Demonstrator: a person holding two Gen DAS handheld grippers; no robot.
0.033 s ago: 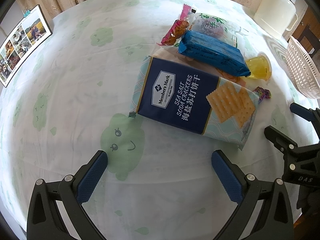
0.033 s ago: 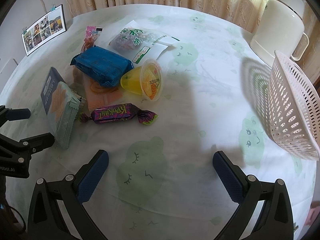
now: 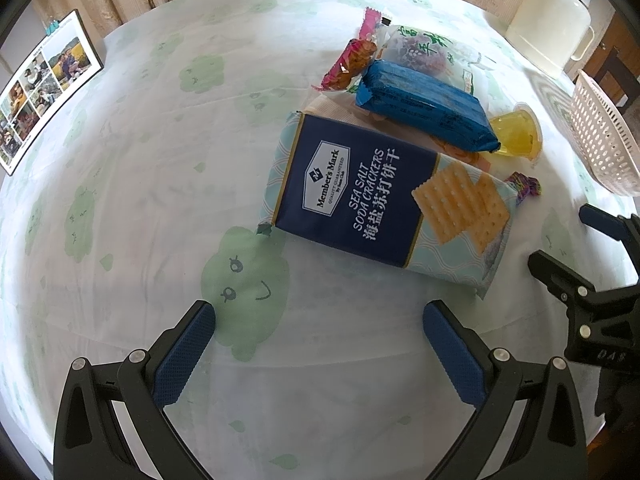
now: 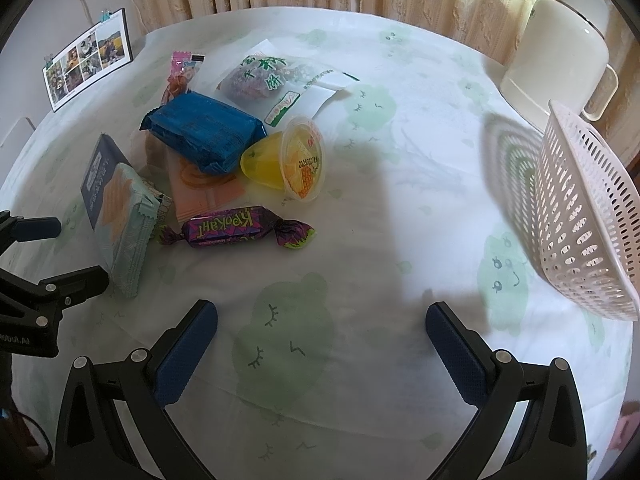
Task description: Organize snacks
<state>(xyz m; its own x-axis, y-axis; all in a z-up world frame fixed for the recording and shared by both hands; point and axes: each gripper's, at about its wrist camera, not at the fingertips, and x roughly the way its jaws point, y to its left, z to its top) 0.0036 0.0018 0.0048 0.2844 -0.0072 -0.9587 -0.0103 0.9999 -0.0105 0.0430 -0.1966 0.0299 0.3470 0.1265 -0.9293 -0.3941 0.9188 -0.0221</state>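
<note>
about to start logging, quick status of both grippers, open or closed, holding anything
Left gripper: open, holding nothing, hovering short of the soda crackers pack.
Right gripper: open, holding nothing, over bare tablecloth.

A navy sea-salt cracker packet point(image 3: 384, 196) lies flat beside a blue foil biscuit pack point(image 4: 204, 132), a tipped yellow jelly cup point(image 4: 288, 160), a purple wrapped candy point(image 4: 236, 226) and a white perforated plastic basket point(image 4: 580, 216) standing apart.
</note>
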